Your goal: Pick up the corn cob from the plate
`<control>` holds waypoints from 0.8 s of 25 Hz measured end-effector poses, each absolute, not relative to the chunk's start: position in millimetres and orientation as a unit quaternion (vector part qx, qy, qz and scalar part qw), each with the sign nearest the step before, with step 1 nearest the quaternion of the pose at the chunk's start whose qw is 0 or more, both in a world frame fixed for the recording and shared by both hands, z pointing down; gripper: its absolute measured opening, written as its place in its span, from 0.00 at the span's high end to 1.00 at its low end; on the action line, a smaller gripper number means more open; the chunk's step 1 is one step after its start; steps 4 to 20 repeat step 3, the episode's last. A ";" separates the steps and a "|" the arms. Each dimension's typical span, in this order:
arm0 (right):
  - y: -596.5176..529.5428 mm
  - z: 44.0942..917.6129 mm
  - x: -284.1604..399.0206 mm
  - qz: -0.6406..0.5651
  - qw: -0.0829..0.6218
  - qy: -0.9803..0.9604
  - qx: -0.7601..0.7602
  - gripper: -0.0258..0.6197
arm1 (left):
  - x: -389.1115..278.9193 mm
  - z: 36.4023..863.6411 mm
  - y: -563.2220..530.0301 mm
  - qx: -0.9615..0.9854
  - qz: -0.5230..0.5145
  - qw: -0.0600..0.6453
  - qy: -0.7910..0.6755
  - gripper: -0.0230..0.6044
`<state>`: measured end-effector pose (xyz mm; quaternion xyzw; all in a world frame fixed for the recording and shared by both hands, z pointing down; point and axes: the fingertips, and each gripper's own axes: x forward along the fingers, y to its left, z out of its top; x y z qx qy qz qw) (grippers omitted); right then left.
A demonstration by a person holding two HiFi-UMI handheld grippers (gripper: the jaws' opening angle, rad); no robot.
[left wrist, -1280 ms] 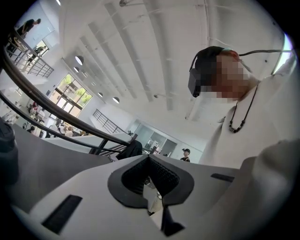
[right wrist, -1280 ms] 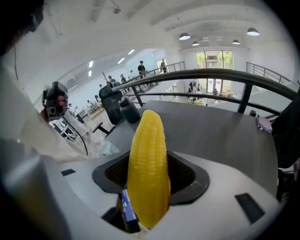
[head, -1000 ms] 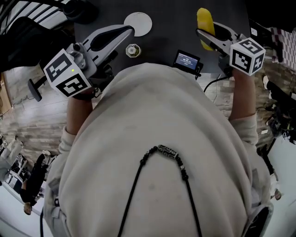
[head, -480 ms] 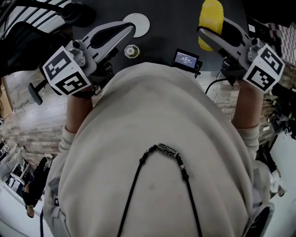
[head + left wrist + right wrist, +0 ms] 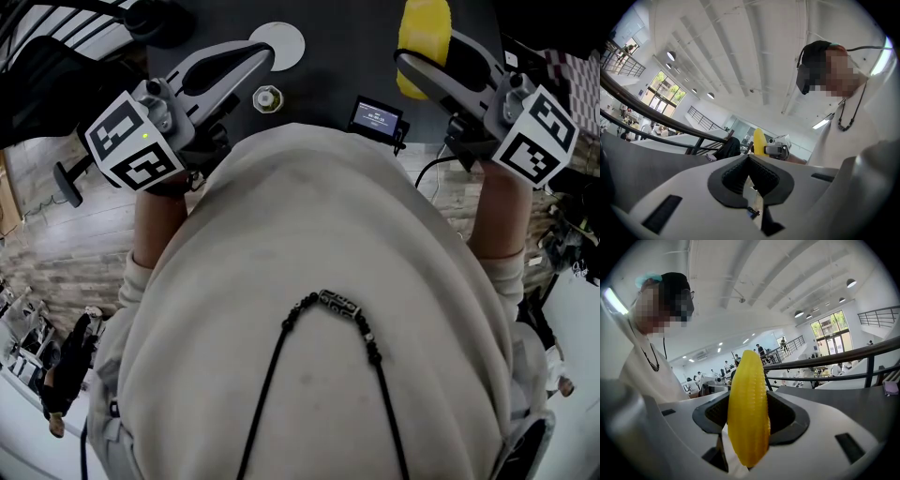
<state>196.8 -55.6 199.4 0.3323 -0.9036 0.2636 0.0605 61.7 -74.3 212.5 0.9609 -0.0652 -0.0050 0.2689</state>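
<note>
Above the dark tabletop (image 5: pixel 337 56), the right claw (image 5: pixel 749 417) reaches forward, its ribbed black pads clamped on the yellow, knobbly, tapered corn cob (image 5: pixel 424 33), well apart from the round white plate (image 5: pixel 281 42). The left claw (image 5: pixel 750 174) reaches forward too, pads pressed together, empty.

— What's overhead?
— A white beamed ceiling (image 5: pixel 740 51) with round lamps (image 5: pixel 671 56), all lit.
— Any daylight?
— Yes, through tall windows (image 5: pixel 832 331) beside a balcony railing (image 5: pixel 877 315). A dark handrail (image 5: pixel 825 357) crosses the open hall.
— And below?
— A pale wood-plank floor (image 5: pixel 66 253) around a dark tabletop (image 5: pixel 337 56).
</note>
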 end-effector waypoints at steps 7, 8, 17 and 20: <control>-56.2 200.7 195.9 0.266 0.061 -0.903 0.331 0.59 | 60.6 213.2 -74.2 0.961 -0.005 0.270 -0.067 0.96; -56.2 200.7 195.9 0.266 0.061 -0.903 0.331 0.59 | 60.6 213.2 -74.2 0.961 -0.005 0.270 -0.067 0.96; -56.2 200.7 195.9 0.266 0.061 -0.903 0.331 0.59 | 60.6 213.2 -74.2 0.961 -0.005 0.270 -0.067 0.96; -56.2 200.7 195.9 0.266 0.061 -0.903 0.331 0.59 | 60.6 213.2 -74.2 0.961 -0.005 0.270 -0.067 0.96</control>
